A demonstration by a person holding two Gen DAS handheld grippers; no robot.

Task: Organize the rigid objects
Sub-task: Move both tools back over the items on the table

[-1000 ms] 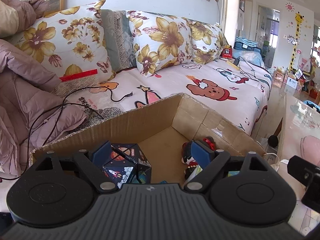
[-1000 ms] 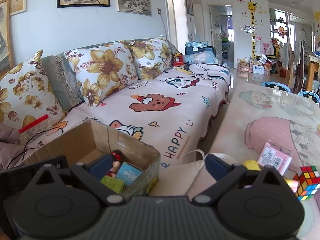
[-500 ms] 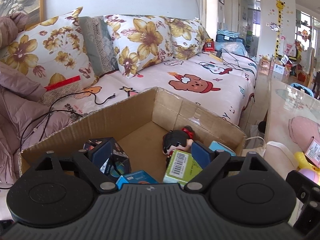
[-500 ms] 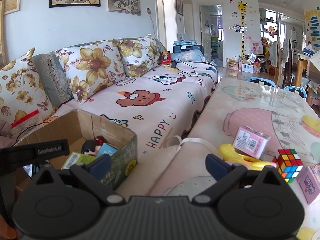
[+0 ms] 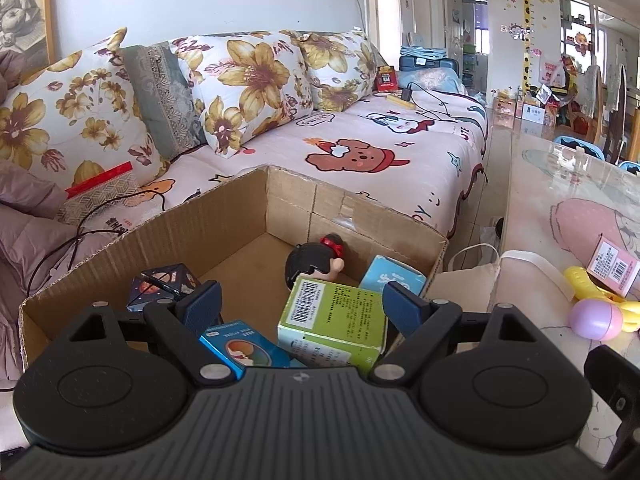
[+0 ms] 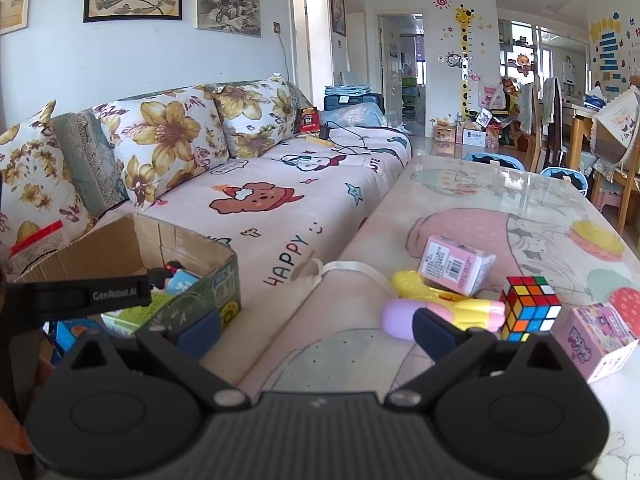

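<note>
Ahead, beyond both claws, the sofa cover (image 6: 280, 216) reads "HAPPY". Below the left claw (image 5: 302, 306), spread wide and empty, sits the cardboard box (image 5: 224, 220) with a barcoded green carton (image 5: 340, 320). Its strap (image 6: 88, 294) reads "GenRobot.AI". Just past the right claw (image 6: 316, 330), likewise agape, the worktop (image 6: 480, 188) carries a Rubik's cube (image 6: 530, 306).

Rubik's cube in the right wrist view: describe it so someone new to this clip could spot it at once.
Start at the glass-topped table with the pink cartoon print, right of the sofa. Near its front edge lies a cluster of toys; the Rubik's cube stands there, just right of the yellow and pink toy and left of a pink carton. It alone is black-framed with a grid of multicoloured squares.
</note>
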